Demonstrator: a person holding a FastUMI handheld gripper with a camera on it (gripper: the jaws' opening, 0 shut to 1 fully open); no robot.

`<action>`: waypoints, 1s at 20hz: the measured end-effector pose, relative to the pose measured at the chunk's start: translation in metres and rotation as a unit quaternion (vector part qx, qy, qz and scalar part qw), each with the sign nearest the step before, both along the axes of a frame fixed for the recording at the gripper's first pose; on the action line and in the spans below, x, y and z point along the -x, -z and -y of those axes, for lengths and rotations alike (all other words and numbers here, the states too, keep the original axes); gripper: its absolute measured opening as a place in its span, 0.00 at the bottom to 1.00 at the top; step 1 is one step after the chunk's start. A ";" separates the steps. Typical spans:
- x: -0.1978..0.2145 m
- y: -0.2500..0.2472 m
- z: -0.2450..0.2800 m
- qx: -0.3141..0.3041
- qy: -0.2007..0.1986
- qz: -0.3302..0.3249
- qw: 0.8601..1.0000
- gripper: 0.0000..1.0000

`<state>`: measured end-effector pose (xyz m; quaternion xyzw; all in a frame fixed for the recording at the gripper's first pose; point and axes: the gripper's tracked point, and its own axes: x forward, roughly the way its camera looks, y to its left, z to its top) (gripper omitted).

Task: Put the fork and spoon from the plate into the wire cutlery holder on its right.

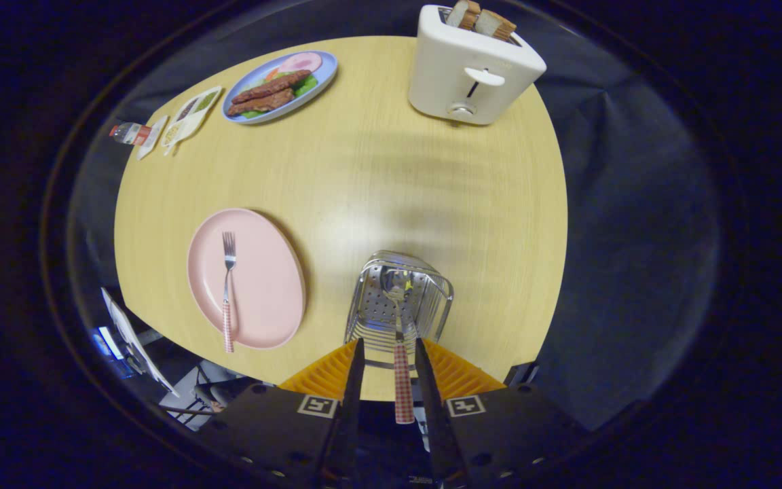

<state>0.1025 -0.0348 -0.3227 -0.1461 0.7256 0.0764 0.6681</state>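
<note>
A hand-held gripper (391,380) hangs above the near edge of a pale wooden counter (377,170), looking down along its two fingers. Between the fingers runs the red-and-white checked handle of a metal spoon (401,380). The fingers sit close on either side of the handle, but whether both press on it cannot be told. The spoon's long axis runs straight ahead from the fingers, and its bowl reaches down inside a shiny wire cutlery holder (398,299), which stands just ahead of the fingertips near the counter's near edge.

The other piece, a metal fork with a matching checked handle (228,292), lies on a round pink plate (262,285) to the left of the holder, at the counter's near left edge. Its tines point toward the far edge and its handle overhangs the plate's near rim. Judging from this, the spoon looks nearly placed, and the fork is not yet moved; reaching it would mean shifting left.
</note>
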 end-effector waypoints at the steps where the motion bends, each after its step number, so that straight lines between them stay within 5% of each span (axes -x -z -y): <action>1: 0.001 -0.003 -0.005 -0.006 -0.005 0.010 1.000 0.48; 6: 0.000 -0.014 -0.042 -0.051 -0.015 0.096 0.994 0.74; 15: 0.028 0.012 -0.116 -0.113 0.060 0.163 0.978 0.95; 20: 0.064 0.045 -0.144 -0.109 0.082 0.166 0.977 0.96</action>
